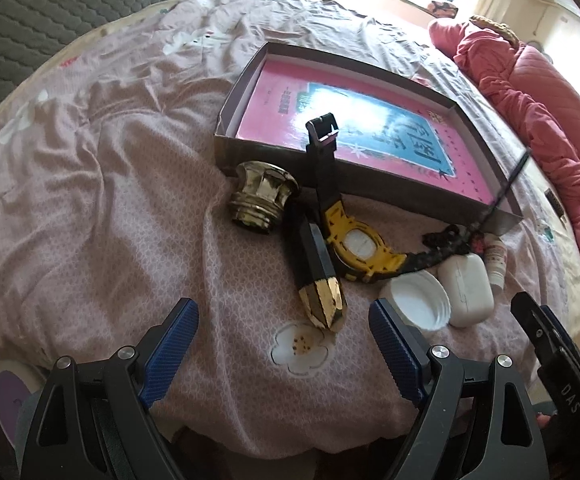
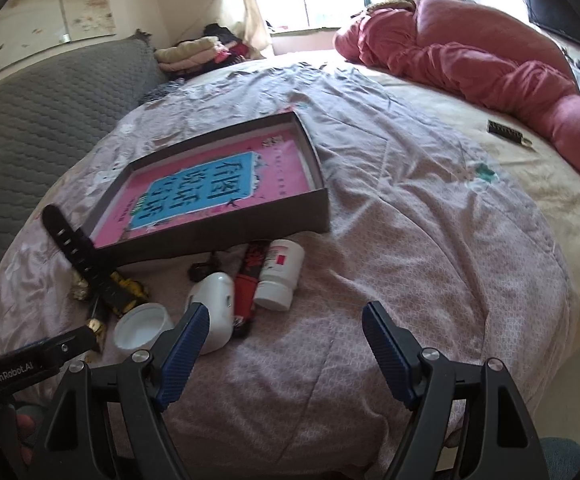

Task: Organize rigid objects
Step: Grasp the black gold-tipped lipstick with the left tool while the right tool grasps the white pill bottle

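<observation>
A: How far along is the sorting, would you say?

B: Barely begun, by my reading. The shallow box (image 1: 273, 68) sits on the bed (image 1: 129, 168) holding only a pink and blue book (image 1: 370, 136). Every loose item lies on the bedspread outside its near wall.

A: And the grippers?

B: The left gripper (image 1: 283, 340) has its jaws spread wide with nothing between them, hovering short of the cluster. The right gripper (image 2: 285, 344) is likewise wide apart and empty, low over the bed.

A: What is in the cluster?

B: From the left wrist view: a gold faceted cap (image 1: 261, 200) just beside the box wall, a black and gold faceted piece (image 1: 316, 272) nearest the jaws, and a yellow watch (image 1: 358, 244) whose black strap leans up over the box wall. To its right, a white lid (image 1: 418, 300) touches a white case (image 1: 468, 292).

A: Does the right wrist view add anything?

B: Yes. It shows a white pill bottle (image 2: 279, 274) plainly, lying beside a red and black tube (image 2: 249, 280); in the left view the bottle is only a sliver and the tube is hard to make out. It also catches a small dark comb-like object (image 2: 504, 131) well apart, near the pink quilt (image 2: 470, 56). The gold cap, though, is mostly hidden there behind the strap.

A: So what remains?

B: All the items, I judge.
</observation>
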Demonstrator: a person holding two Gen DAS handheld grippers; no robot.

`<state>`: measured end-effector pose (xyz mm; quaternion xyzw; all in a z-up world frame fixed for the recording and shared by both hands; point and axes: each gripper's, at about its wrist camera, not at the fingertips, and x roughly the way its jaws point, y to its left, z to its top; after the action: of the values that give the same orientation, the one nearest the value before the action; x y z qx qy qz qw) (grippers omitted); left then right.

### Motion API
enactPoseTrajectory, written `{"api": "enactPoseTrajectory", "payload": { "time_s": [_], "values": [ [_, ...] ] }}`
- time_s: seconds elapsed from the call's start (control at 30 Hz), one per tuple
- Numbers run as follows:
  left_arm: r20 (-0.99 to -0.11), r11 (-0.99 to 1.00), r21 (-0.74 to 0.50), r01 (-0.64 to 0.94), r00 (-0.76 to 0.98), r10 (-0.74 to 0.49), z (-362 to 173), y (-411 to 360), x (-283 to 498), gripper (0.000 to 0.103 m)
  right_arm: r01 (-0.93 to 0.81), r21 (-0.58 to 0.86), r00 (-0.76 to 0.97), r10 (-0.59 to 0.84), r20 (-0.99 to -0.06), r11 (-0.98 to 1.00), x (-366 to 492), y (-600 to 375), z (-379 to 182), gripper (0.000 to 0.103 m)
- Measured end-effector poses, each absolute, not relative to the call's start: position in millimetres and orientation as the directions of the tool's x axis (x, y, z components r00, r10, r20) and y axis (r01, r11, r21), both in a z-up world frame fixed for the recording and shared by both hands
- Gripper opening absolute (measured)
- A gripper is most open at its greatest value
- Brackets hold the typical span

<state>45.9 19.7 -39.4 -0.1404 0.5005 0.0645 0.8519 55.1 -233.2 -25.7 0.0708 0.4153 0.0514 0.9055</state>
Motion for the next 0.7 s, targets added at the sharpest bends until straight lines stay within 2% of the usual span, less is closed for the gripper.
{"api": "enactPoseTrajectory", "payload": {
  "time_s": [0.2, 0.4, 0.47, 0.53, 0.7],
  "values": [
    [-0.881, 0.948, -0.189, -0.257, 0.472, -0.047, -45, 23, 57, 0.088, 0.010, 0.190, 0.610, 0.145, -0.779, 0.982, 75, -236, -36, 0.077],
    [-0.871, 0.935, -0.242, -0.261, 0.483, -0.091, -45, 26, 64, 0.087, -0.009, 0.158, 0.594, 0.132, -0.793, 0.987, 87, -227, -44, 0.061],
    [-0.874, 0.938, -0.232, -0.256, 0.478, -0.085, -46, 24, 67, 0.083, -0.018, 0.152, 0.596, 0.132, -0.792, 0.988, 90, -224, -45, 0.058],
    [-0.885, 0.936, -0.231, -0.264, 0.458, -0.089, -51, 25, 71, 0.071, -0.023, 0.162, 0.593, 0.143, -0.792, 0.987, 93, -223, -47, 0.056],
    [-0.891, 0.927, -0.245, -0.284, 0.442, -0.100, -55, 29, 78, 0.060, -0.016, 0.180, 0.588, 0.155, -0.794, 0.983, 98, -225, -51, 0.050]
  ]
}}
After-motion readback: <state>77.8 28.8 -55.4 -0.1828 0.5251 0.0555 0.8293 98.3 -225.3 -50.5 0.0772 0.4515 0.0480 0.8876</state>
